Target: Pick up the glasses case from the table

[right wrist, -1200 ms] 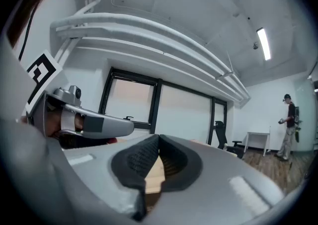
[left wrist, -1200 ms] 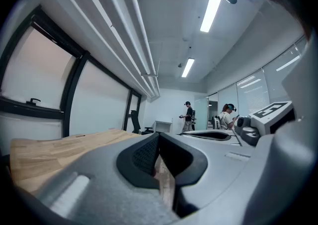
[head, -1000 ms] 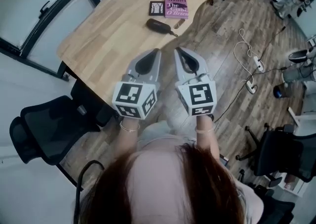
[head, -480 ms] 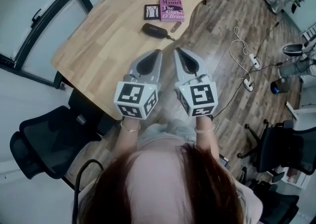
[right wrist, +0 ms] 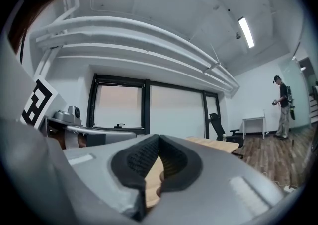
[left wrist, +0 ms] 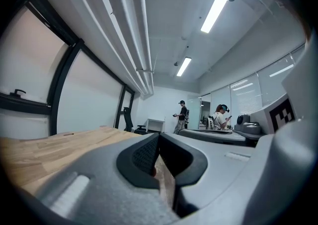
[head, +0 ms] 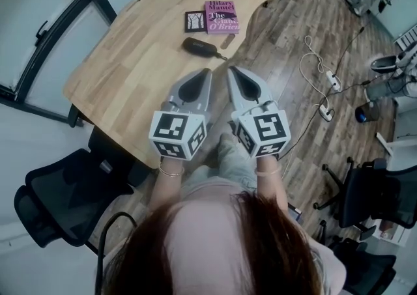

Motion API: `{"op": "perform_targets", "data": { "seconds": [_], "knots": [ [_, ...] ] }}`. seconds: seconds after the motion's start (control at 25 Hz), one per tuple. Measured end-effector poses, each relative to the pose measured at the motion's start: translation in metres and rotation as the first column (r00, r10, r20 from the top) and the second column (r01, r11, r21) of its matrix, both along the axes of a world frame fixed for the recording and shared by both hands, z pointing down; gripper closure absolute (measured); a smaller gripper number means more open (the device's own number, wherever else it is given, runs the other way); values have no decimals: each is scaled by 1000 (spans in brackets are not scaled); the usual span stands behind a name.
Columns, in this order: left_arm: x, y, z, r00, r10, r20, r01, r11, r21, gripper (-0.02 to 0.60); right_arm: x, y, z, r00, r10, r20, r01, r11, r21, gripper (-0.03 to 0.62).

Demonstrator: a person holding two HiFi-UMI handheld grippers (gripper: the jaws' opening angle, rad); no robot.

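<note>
In the head view a dark oblong glasses case (head: 201, 46) lies on the light wooden table (head: 143, 59), near its right edge. Both grippers are held side by side short of the table's near edge, pointing level towards it. My left gripper (head: 207, 71) is shut with nothing in it, and its tips meet in its own view (left wrist: 158, 135). To its right, my right gripper (head: 230, 69) is also shut and empty, tips together (right wrist: 158, 137). The case lies a little beyond both tips and touches neither. Neither gripper view shows the case.
A pink book (head: 222, 16) and a small dark card (head: 195, 21) lie beyond the case, with a small brown object (head: 227, 42) beside it. A black office chair (head: 58, 189) stands at the lower left. Cables and a power strip (head: 332, 82) lie on the wooden floor at right.
The table and its objects have drifted left and slightly up in the head view as the person moved. Both grippers keep their side-by-side pose and stay shut.
</note>
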State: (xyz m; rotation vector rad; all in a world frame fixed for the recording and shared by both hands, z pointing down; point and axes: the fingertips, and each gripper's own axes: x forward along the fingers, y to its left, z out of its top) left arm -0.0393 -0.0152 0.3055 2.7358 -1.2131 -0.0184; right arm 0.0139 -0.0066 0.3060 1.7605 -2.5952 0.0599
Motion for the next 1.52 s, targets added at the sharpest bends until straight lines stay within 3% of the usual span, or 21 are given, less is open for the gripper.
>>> {"op": "perform_targets", "data": {
  "seconds": [0.4,0.68,1.52],
  "knots": [
    [15,-30,10,1000,-2,13,2,1000,-9,572,11,-31,14,998,2,-57,-2,1000,9,591],
    [19,-63,12,1000,-17,22,18,1000,-7,572,18,-63,20,999,-26,-34,26,1000,12,591],
    [18,-174,25,997,-68,39,70,997,-30,572,8,-175,62,986,-151,-62,144,983,-113,571]
  ]
}}
